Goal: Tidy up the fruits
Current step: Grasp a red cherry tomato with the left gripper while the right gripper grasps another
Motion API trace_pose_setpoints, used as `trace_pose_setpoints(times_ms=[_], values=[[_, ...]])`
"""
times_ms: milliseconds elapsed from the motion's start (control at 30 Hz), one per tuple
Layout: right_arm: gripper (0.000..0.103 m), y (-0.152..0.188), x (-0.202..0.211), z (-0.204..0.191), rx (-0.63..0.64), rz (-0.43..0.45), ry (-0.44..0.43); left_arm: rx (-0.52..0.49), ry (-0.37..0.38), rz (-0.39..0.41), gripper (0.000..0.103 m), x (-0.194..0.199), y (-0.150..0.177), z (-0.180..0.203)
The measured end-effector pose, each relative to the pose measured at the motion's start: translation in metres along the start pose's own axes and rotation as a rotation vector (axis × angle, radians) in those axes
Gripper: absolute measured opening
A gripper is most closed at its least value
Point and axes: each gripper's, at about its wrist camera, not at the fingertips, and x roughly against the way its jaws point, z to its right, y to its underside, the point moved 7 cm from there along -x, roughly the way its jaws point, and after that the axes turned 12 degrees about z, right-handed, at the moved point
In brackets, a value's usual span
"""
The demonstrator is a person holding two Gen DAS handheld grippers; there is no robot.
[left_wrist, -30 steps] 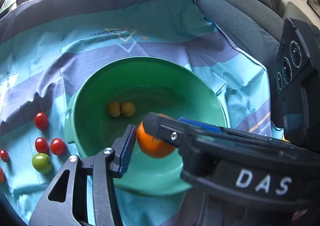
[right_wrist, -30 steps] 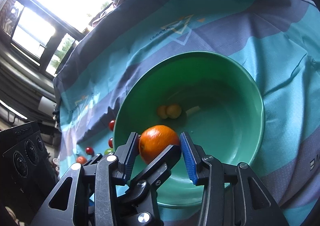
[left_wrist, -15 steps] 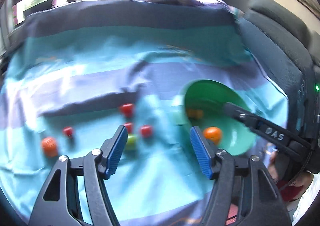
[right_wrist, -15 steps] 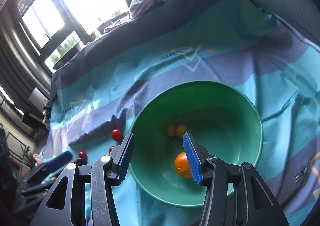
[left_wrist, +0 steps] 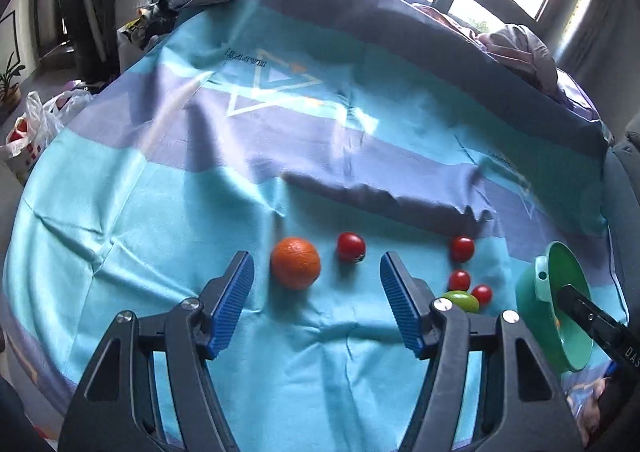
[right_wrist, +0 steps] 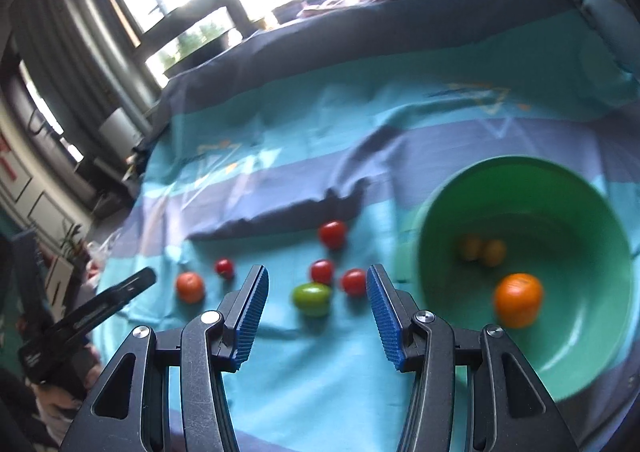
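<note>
My left gripper is open and empty, just short of an orange lying on the blue striped cloth. A red tomato lies beside it, and more red tomatoes and a green tomato lie to the right. My right gripper is open and empty, just short of the green tomato and red tomatoes. The green bowl to its right holds an orange and two small yellow fruits. The bowl shows edge-on in the left view.
The cloth has a raised fold behind the fruit. Bags lie off the left edge and a pile of fabric at the far right. Windows are behind. My left gripper's finger shows at the left of the right view.
My right gripper opened and dropped the orange into the bowl, then swung left toward the tomatoes. My left gripper left the bowl and swung left to the loose orange.
</note>
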Motion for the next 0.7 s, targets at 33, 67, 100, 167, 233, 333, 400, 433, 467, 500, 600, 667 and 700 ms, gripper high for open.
trace_pose_setpoints(times_ms=[33,67,100,167,233,333,400,433,467,500,600,667,700], values=[[0.052,0.002,-0.006,-0.007,-0.005,-0.017,-0.022,0.015,-0.009,-0.01,0.065,-0.002,0.0,-0.005],[0.052,0.004,-0.016,-0.018,-0.011,-0.045,-0.05,0.03,-0.016,-0.016,0.065,-0.004,0.0,-0.008],[0.052,0.006,-0.027,-0.029,-0.008,-0.077,-0.079,0.041,-0.022,-0.014,0.065,-0.006,-0.002,-0.011],[0.052,0.011,-0.045,-0.046,0.015,-0.144,-0.105,0.048,-0.041,-0.006,0.064,-0.007,-0.002,-0.014],[0.052,0.013,-0.06,-0.048,0.024,-0.195,-0.047,0.029,-0.028,-0.015,0.062,-0.01,-0.001,-0.009],[0.045,0.006,-0.072,-0.042,0.072,-0.193,0.075,0.008,0.017,-0.034,0.057,-0.019,-0.001,0.004],[0.038,0.006,-0.08,-0.038,0.086,-0.21,0.101,-0.012,0.026,-0.045,0.054,-0.028,-0.002,0.012],[0.038,0.009,-0.085,-0.037,0.103,-0.229,0.112,-0.014,0.031,-0.057,0.052,-0.035,-0.001,0.015],[0.037,0.012,-0.089,-0.035,0.117,-0.247,0.126,-0.009,0.035,-0.078,0.045,-0.044,0.001,0.017],[0.036,0.016,-0.094,-0.031,0.131,-0.262,0.142,-0.001,0.037,-0.104,0.041,-0.051,0.003,0.018],[0.031,0.027,-0.109,-0.021,0.17,-0.302,0.195,0.024,0.079,-0.143,0.039,-0.062,0.004,0.026],[0.029,0.027,-0.112,-0.013,0.164,-0.317,0.2,0.018,0.078,-0.159,0.039,-0.069,0.002,0.029],[0.029,0.027,-0.113,-0.01,0.156,-0.321,0.196,0.006,0.064,-0.168,0.039,-0.074,0.001,0.03]])
